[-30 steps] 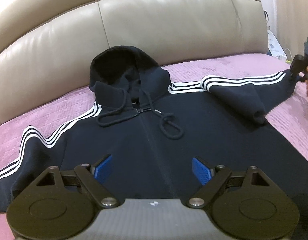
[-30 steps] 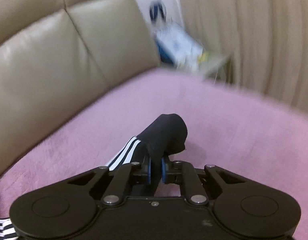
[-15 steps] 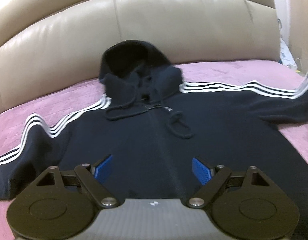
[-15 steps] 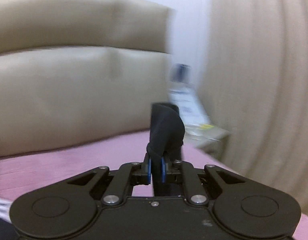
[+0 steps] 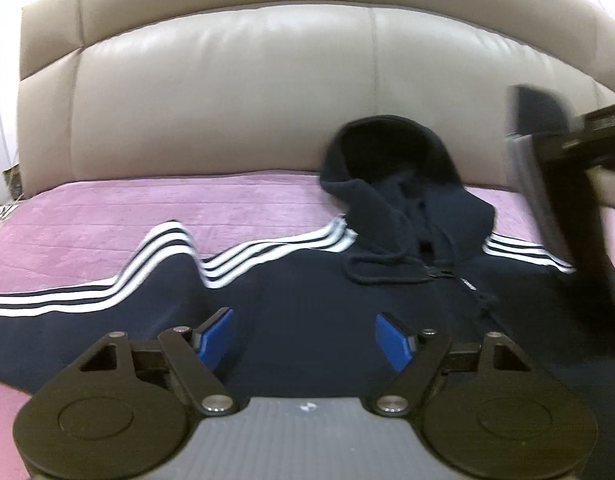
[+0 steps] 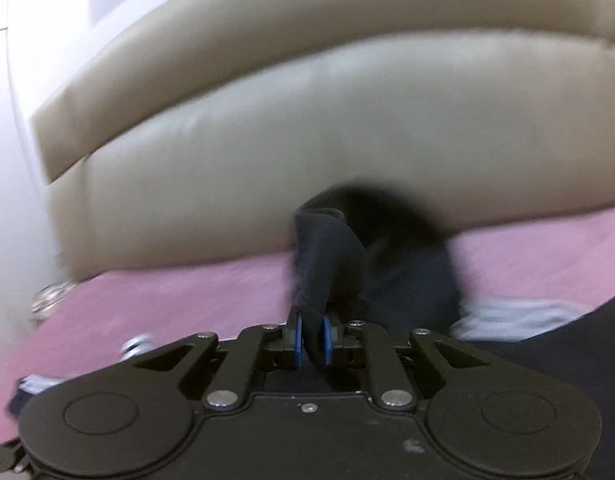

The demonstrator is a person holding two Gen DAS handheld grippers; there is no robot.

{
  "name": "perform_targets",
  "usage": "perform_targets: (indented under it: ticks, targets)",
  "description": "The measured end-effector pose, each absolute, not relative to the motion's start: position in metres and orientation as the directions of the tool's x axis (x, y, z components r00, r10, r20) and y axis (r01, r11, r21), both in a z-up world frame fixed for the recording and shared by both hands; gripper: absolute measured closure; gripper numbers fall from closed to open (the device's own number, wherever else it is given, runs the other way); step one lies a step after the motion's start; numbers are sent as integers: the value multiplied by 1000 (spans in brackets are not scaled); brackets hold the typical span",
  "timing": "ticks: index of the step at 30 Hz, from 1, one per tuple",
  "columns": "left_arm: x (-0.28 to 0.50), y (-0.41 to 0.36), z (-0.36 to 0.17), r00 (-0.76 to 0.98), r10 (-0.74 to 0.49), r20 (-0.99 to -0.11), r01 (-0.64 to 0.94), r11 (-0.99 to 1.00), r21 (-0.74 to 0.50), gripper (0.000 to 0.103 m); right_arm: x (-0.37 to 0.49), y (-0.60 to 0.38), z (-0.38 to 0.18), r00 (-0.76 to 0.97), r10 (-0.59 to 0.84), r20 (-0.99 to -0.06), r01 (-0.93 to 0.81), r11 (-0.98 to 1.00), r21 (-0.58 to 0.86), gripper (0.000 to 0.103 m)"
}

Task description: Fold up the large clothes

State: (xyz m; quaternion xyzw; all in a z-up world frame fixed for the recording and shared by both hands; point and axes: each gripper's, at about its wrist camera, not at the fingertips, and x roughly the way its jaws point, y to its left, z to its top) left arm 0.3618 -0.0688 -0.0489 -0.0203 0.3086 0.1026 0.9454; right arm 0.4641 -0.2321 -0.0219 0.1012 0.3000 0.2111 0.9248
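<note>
Across the pink bedspread (image 5: 155, 216), against a beige headboard (image 5: 227, 92), we see the navy hoodie (image 5: 307, 304) lying front-up, hood (image 5: 387, 160) at 1 o'clock. Its lower hem is hidden behind our left gripper (image 5: 303, 340); its far sleeve runs out of frame at 9 o'clock. Right-wrist view is motion-blurred, with the hood only a dark smear. Our left gripper hovers low over the chest, blue pads spread wide, holding nothing. Our right gripper (image 6: 311, 340) is pinched tight on the sleeve cuff (image 6: 327, 256), held raised; in the left-wrist view it appears blurred at 3 o'clock.
</note>
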Motion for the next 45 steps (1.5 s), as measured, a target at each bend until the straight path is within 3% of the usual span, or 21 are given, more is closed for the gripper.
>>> perform_targets:
  ticks: [2,3,4,8,12,14,15,16,21,23,25,26,28,33,36,39,41,43,45]
  targets:
    - [358,-57,-48,788,199,-583,-219,975,37,24,466,-206,-42,648,515,-561,-386,857,341,79]
    - [356,-51,-48,787,211,-580,-226,973,47,24,469,-200,-50,599,541,-590,-408,841,357,63]
    - [354,-45,-49,785,222,-578,-233,971,57,24,469,-196,-55,555,564,-611,-428,824,373,53]
    - [350,-25,-58,773,212,-598,-234,971,42,24,457,-238,-52,588,509,-628,-397,859,324,40]
    - [356,-5,-64,770,71,-634,-195,972,-128,24,441,-307,-56,688,314,-655,-243,949,200,42]
    - [364,3,-67,757,13,-653,-191,961,-202,25,440,-342,-61,702,209,-681,-134,978,163,53]
    - [370,7,-69,746,-24,-665,-186,952,-243,25,436,-353,-65,699,162,-697,-87,986,142,64]
    - [376,10,-72,737,-69,-673,-176,941,-289,25,439,-365,-71,688,112,-717,-40,992,117,67]
    - [407,7,-93,693,-137,-708,-199,907,-370,30,438,-391,-101,607,68,-792,38,993,115,67]
    - [420,6,-103,664,-164,-729,-205,899,-388,40,433,-387,-106,611,59,-790,31,995,99,68]
    - [430,3,-110,639,-142,-756,-222,907,-358,82,430,-381,-104,624,62,-779,1,997,81,73]
    - [433,0,-110,643,-124,-756,-219,916,-337,90,429,-379,-101,630,81,-773,-9,995,97,74]
    - [427,-2,-98,680,-117,-724,-201,920,-337,93,426,-375,-91,650,109,-752,-28,992,120,76]
    - [400,6,-57,781,-30,-624,-211,927,-310,94,424,-365,-84,665,138,-734,-60,990,131,76]
    - [405,5,-72,727,43,-685,-237,953,-191,92,434,-355,-110,572,115,-812,-41,993,112,76]
    - [413,0,-105,632,13,-775,-244,952,-184,83,430,-344,-107,589,70,-805,-72,997,34,75]
    - [401,-8,-101,672,66,-737,-241,961,-133,73,425,-343,-97,593,107,-798,-83,994,72,75]
    - [387,-11,-87,723,99,-683,-246,962,-121,54,416,-337,-88,613,159,-773,-112,987,114,75]
    - [369,-16,-72,778,112,-618,-236,964,-122,48,407,-324,-83,623,169,-764,-145,984,100,75]
